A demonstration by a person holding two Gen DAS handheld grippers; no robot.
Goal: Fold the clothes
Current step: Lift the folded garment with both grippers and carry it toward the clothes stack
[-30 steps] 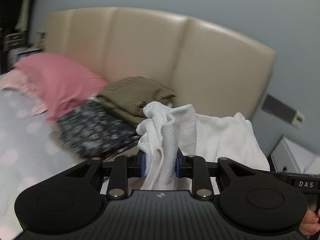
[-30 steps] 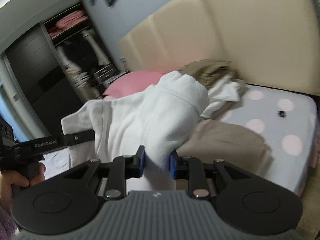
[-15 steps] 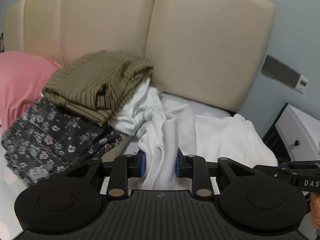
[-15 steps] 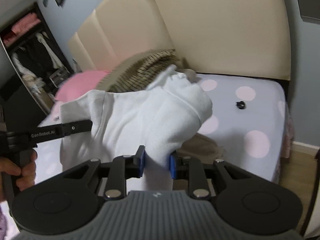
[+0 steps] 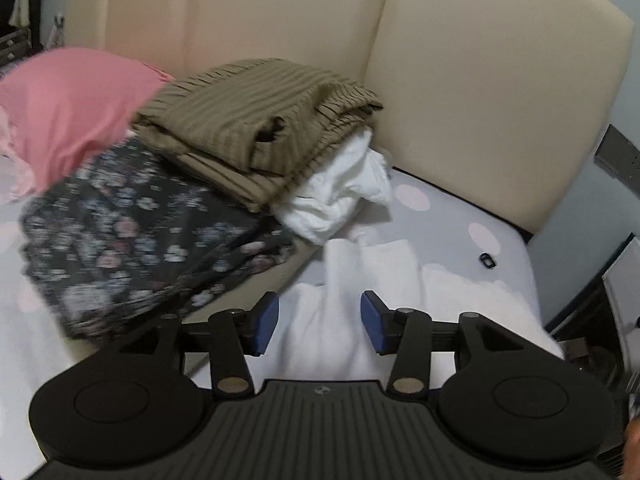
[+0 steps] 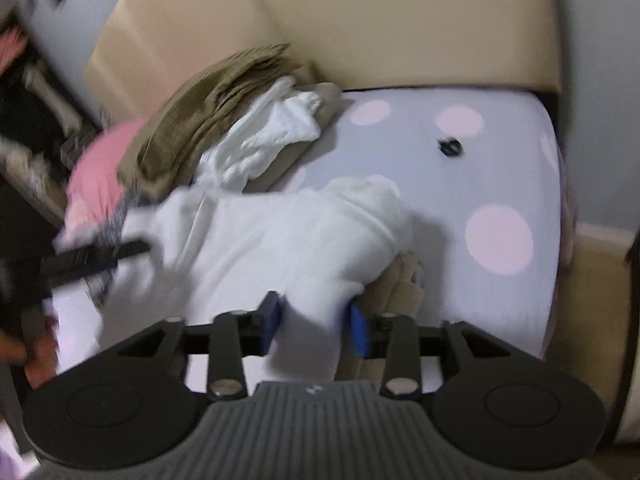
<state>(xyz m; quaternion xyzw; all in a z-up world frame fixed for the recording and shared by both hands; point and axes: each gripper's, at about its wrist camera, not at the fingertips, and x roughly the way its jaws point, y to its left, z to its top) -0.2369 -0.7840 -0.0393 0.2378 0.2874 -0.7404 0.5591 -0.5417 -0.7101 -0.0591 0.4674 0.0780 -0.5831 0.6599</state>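
- Left hand-held gripper: blue pads spread, clear of the fabric on both sides after just opening; soft white fleece garment lying loose between them, not pinched.
- Right hand-held gripper: pads likewise just opened, cloth bulging up between them; left pad touching or nearly touching the fabric, right pad beside it, so released rather than clamped as far as the blur allows.
- White garment spread across the near part of the lilac bed sheet with pale pink dots, one rounded end reaching toward a large pink dot, part of it lying over a beige cloth by the right pad.
- Behind it, against the cream padded headboard: a stack of an olive striped folded garment over a dark floral fabric, a crumpled white cloth tucked at its edge, a pink pillow further left.
- A small dark object on the sheet, well apart from the garment; best left outside the working area.
- Step in hand, by judgement: setting the garment down flat before folding.
- To do well: draw both pads straight back without snagging the fleece; check for bunching near the rounded end and smooth it; keep the garment off the stack; regrip matching corners or edges so the fold line runs straight.
- Risk: beige cloth underneath lifting with a careless pinch, spoiling the fold.
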